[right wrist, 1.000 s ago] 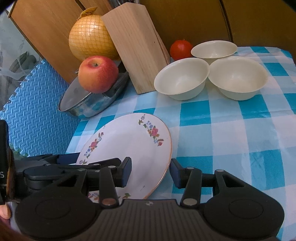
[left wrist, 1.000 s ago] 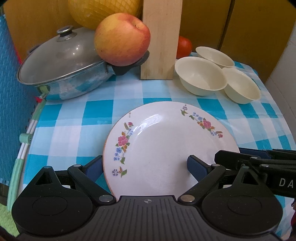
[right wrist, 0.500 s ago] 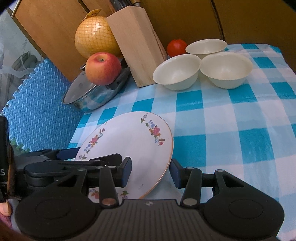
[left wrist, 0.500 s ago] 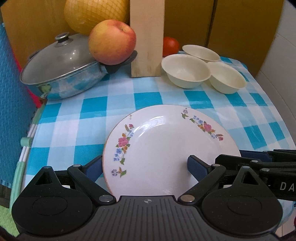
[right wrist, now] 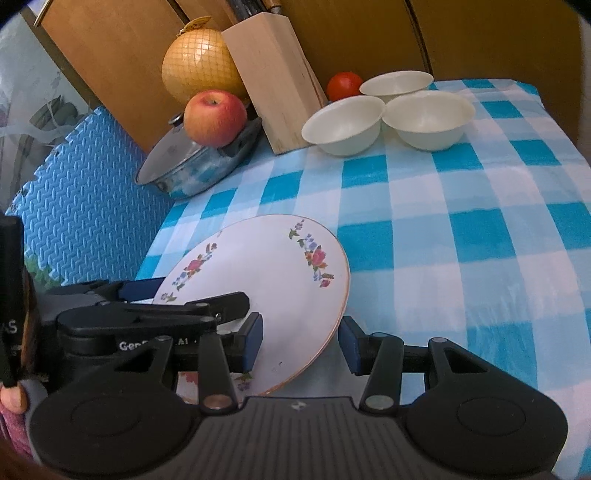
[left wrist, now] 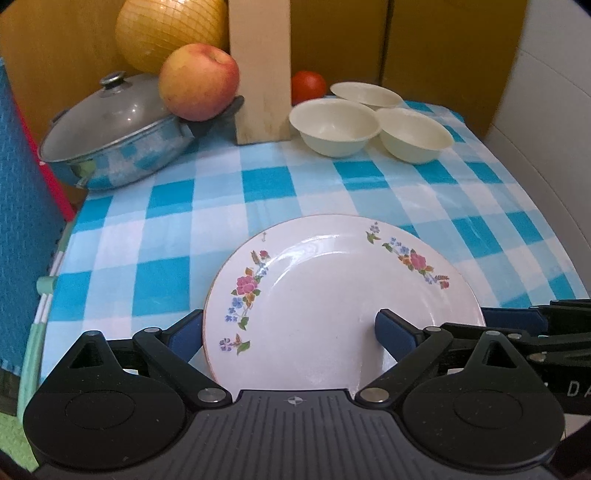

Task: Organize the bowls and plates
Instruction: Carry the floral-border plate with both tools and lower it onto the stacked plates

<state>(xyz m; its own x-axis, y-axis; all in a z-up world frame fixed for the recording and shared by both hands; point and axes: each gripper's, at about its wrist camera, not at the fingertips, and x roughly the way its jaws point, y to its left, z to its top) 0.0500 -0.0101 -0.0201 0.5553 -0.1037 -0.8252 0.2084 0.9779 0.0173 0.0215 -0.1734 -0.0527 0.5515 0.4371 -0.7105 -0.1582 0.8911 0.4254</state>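
Glossy glazed plate (left wrist: 332, 295), shiny metal pot (left wrist: 122, 147), matt wooden block (left wrist: 260, 70)

Two close wrist views, shared plate (left wrist: 332, 295)

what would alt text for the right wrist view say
A floral plate is held tilted above a blue checked tablecloth, its edge between the right gripper fingers, the left gripper at its other side. Behind stand three cream bowls, a lidded pot with an apple and a knife block.

plate (left wrist: 332, 295) near rim: behind gripper body | pomelo (left wrist: 166, 33): top cropped
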